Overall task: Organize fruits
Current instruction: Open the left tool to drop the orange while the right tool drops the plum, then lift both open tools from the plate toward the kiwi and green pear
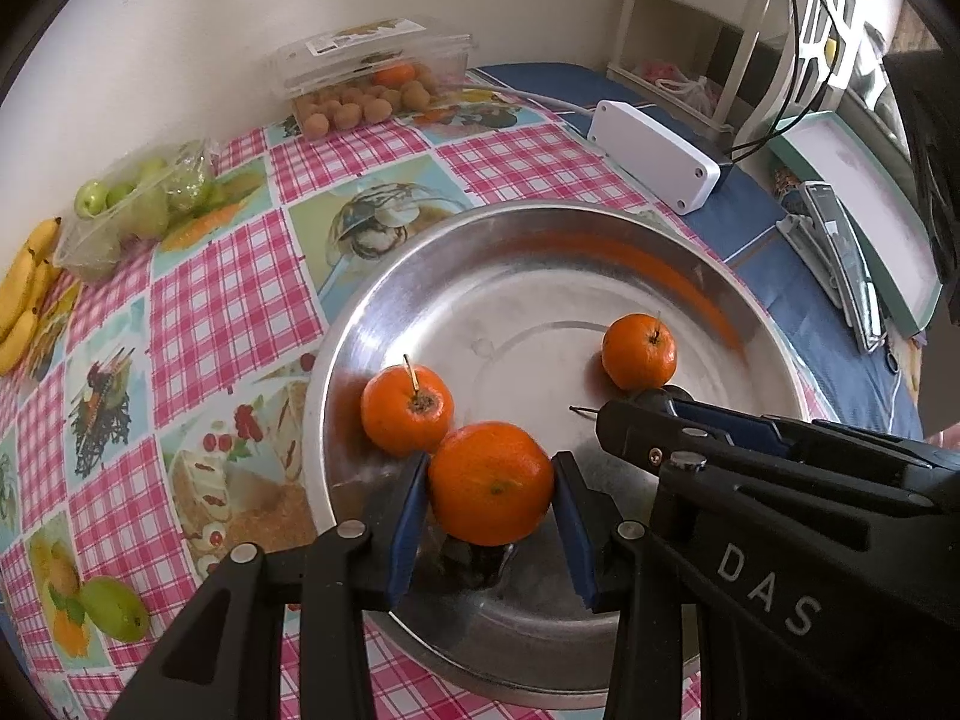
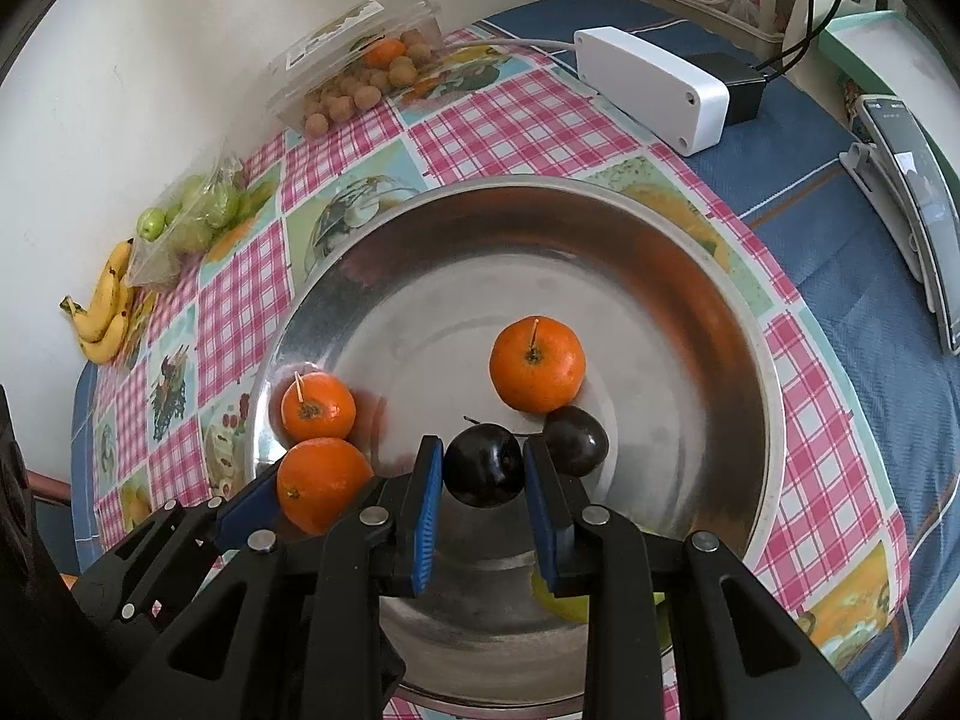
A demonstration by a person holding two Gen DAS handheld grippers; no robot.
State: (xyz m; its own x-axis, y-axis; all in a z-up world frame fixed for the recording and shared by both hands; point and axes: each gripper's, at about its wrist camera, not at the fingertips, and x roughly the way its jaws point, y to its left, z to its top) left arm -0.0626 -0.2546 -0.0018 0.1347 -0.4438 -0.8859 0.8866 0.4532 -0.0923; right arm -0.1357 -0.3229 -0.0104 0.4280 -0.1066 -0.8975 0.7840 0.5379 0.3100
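Both grippers work over a wide steel tray (image 2: 708,276) set on a desk (image 1: 228,312) covered in a pink-checked cloth: the left gripper (image 1: 491,501) has its blue pads on either side of an orange (image 1: 491,483), and whether they press on it or merely flank it cannot be told, while the right gripper (image 2: 483,468) is clamped on a dark plum (image 2: 483,465) just above the tray's floor. A second plum (image 2: 576,441) lies in the tray touching the held one on its right, partly behind the right gripper's finger. Just beyond the plums sits a stemmed orange (image 2: 537,366), near the tray's centre; another stemmed orange (image 2: 318,408) rests against the tray's left wall, touching the orange between the left gripper's pads. Crowding the tray's right-hand floor in the left wrist view, the right gripper's black body hides the plums. Beyond the tray's far rim, a clear plastic box (image 2: 354,42) of small brown fruit stands by the wall; left of the tray lie a bag of green fruit (image 2: 192,216) and a bunch of bananas (image 2: 105,312). A white plastic box (image 2: 651,87) with a cable sits past the tray's far right rim, and a phone in a holder (image 2: 918,204) lies well to the right.
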